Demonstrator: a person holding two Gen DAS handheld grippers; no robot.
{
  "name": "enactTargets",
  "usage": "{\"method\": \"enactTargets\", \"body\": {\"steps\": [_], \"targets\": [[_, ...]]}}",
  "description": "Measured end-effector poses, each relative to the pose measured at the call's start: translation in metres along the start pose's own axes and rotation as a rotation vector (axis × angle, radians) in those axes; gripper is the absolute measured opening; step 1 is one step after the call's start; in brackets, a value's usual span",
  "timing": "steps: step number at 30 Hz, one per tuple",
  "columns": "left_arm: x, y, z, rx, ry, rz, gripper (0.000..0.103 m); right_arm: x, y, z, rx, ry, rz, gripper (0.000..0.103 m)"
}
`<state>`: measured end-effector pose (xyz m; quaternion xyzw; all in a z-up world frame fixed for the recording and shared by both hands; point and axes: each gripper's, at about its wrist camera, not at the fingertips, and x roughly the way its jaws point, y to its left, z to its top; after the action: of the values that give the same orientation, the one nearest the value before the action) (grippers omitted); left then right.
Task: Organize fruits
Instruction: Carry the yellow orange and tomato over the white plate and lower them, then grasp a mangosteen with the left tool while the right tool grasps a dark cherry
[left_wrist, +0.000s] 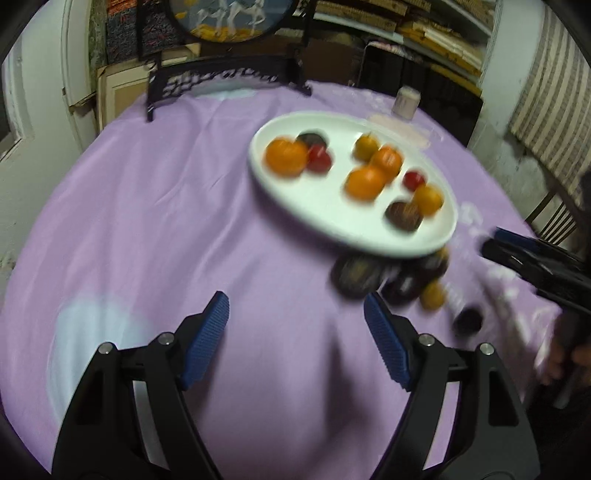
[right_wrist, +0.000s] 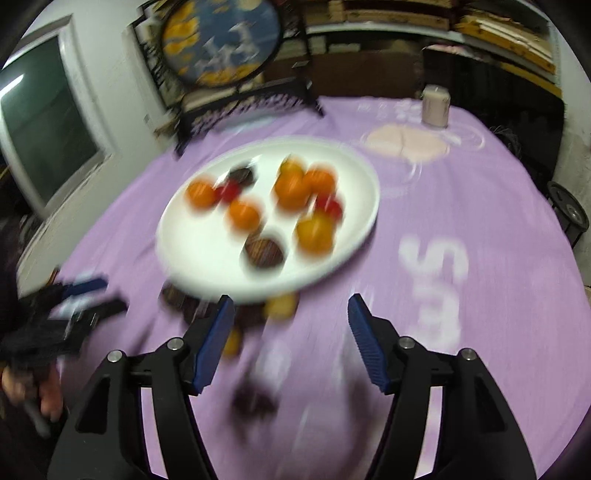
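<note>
While both views are motion-blurred, the left gripper (left_wrist: 295, 317) hovers over the purple tablecloth (left_wrist: 147, 221) with its blue-padded jaws spread wide and nothing between them. Likewise released, the right gripper (right_wrist: 291, 321) hangs just near of the white plate (right_wrist: 207, 258), its left pad (right_wrist: 216, 343) overlapping the plate's near rim in view. Oranges (left_wrist: 286, 156), red fruits (left_wrist: 319, 157) and dark fruits (left_wrist: 404, 216) lie on the plate. More dark fruits (left_wrist: 356, 277) and a yellow one (left_wrist: 432, 295) rest on the cloth just near of the plate. A pale cup (right_wrist: 436, 105) stands at the far right.
</note>
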<state>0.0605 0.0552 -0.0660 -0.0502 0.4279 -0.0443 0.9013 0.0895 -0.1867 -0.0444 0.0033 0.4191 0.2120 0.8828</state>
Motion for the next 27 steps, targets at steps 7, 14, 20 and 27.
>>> {"method": "enactTargets", "body": {"steps": [7,14,20,27], "targets": [[0.002,0.009,-0.016,-0.016,0.029,-0.038,0.077,-0.002,0.029,-0.040,-0.071,0.078,0.022,0.065],[0.007,-0.009,-0.009,0.028,0.044,-0.050,0.078,0.020,0.027,-0.048,-0.066,0.116,0.016,0.032],[0.031,-0.027,0.006,0.096,0.072,0.012,0.078,0.003,0.016,-0.052,-0.037,0.088,0.024,0.032],[0.061,-0.052,0.019,0.180,0.097,0.049,0.078,-0.010,0.000,-0.059,0.008,0.070,0.041,0.032]]}}
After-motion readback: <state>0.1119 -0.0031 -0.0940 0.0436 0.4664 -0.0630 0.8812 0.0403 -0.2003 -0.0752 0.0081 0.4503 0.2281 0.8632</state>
